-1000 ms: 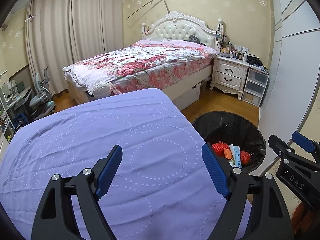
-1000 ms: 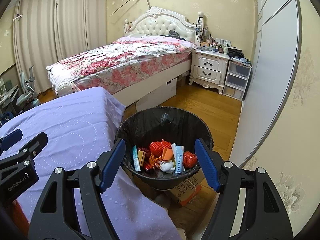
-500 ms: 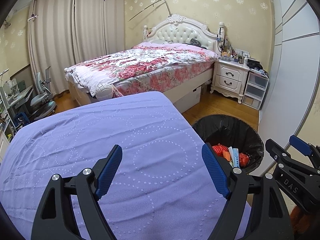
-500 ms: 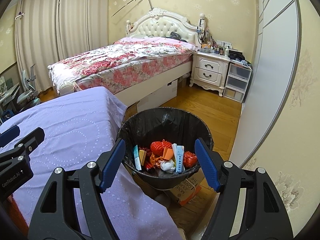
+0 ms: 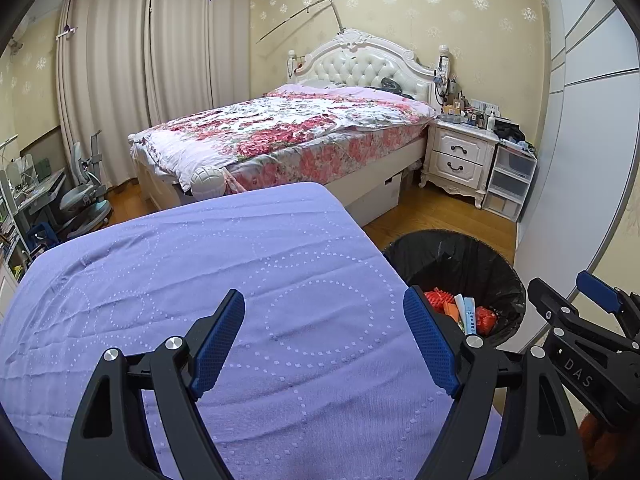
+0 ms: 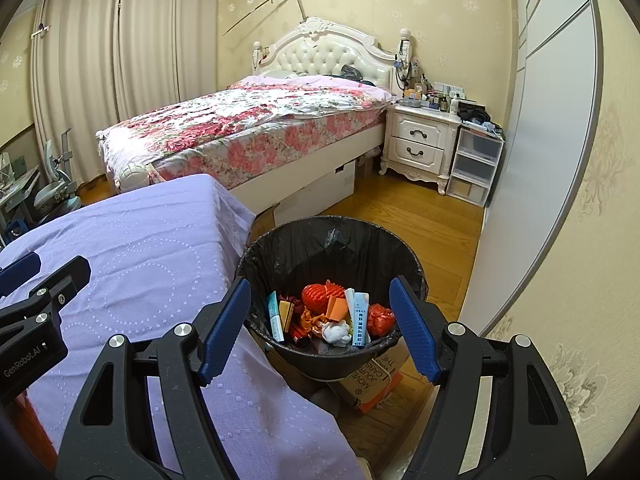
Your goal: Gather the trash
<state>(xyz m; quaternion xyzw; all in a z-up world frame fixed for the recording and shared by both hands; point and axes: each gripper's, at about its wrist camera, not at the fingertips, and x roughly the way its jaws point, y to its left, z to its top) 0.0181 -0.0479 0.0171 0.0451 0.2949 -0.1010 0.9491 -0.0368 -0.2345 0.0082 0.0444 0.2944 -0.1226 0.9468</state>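
A black-lined trash bin [image 6: 332, 248] stands on the floor beside the purple-clothed table [image 6: 140, 248]. Inside lie a red mesh ball [image 6: 314, 296], a white crumpled tissue [image 6: 335, 330], a blue-and-white box [image 6: 360, 318] and other scraps. My right gripper [image 6: 320, 286] hovers open above the bin's near rim, nothing between its pads. My left gripper [image 5: 324, 300] is open over the bare purple cloth [image 5: 200, 260], holding nothing. The bin [image 5: 452, 256] sits to its right. The right gripper's fingers [image 5: 560, 314] show at the right edge of the left wrist view.
A cardboard box [image 6: 368, 384] lies under the bin. Beyond are a floral bed [image 6: 248, 128], a white nightstand [image 6: 420, 144], plastic drawers [image 6: 476, 164] and a wooden floor [image 6: 420, 220]. A wardrobe door [image 6: 540, 160] runs along the right. A desk chair [image 5: 84, 200] stands far left.
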